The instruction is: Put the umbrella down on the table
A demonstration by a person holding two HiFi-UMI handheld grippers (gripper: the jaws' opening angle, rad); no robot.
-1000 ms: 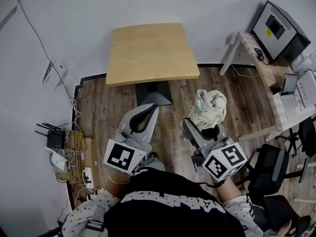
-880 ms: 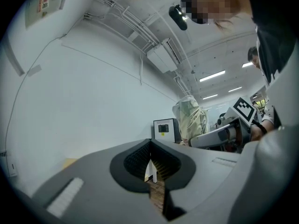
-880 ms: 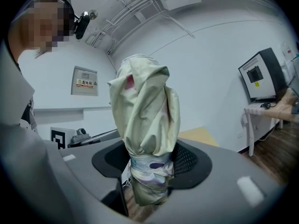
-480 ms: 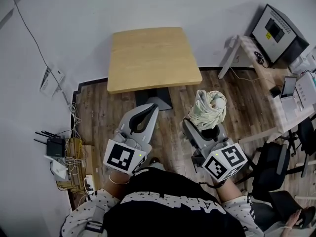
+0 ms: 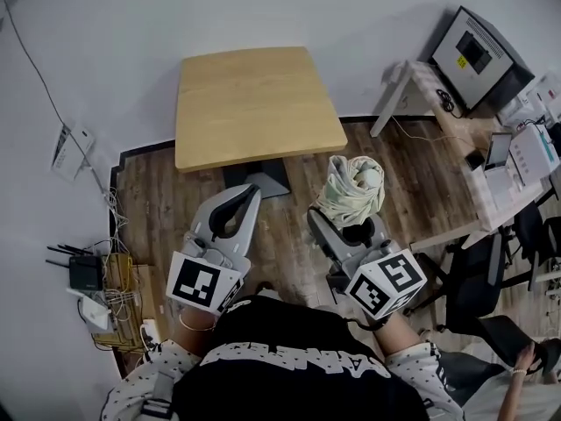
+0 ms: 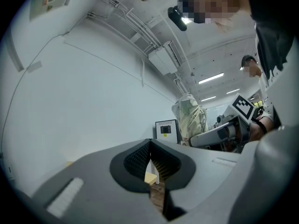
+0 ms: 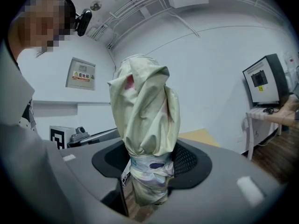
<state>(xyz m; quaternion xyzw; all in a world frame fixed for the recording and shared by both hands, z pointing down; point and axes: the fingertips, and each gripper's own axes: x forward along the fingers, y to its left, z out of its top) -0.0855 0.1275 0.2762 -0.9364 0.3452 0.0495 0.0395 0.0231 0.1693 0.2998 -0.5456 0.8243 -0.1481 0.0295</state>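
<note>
A folded pale cream umbrella [image 5: 351, 190] stands upright in my right gripper [image 5: 344, 220], whose jaws are shut on its lower wrapped part [image 7: 150, 171]. In the right gripper view the umbrella [image 7: 144, 125] fills the middle of the picture. My left gripper [image 5: 230, 213] is shut with nothing in it; its pads meet in the left gripper view [image 6: 150, 161]. The square wooden table [image 5: 254, 105] stands just beyond both grippers, with nothing on its top. From the left gripper view the umbrella [image 6: 190, 120] and right gripper show at the right.
A black pedestal base [image 5: 256, 179] carries the table. To the right a white desk [image 5: 456, 139] holds a monitor [image 5: 476, 58] and papers. Office chairs [image 5: 473, 274] stand at the right. A router and cables [image 5: 96, 283] lie at the left wall. Wooden floor lies below.
Both grippers and the umbrella have shifted forward with the person toward the table; the view has swung so the table sits further left. The grip on the umbrella is unchanged.
</note>
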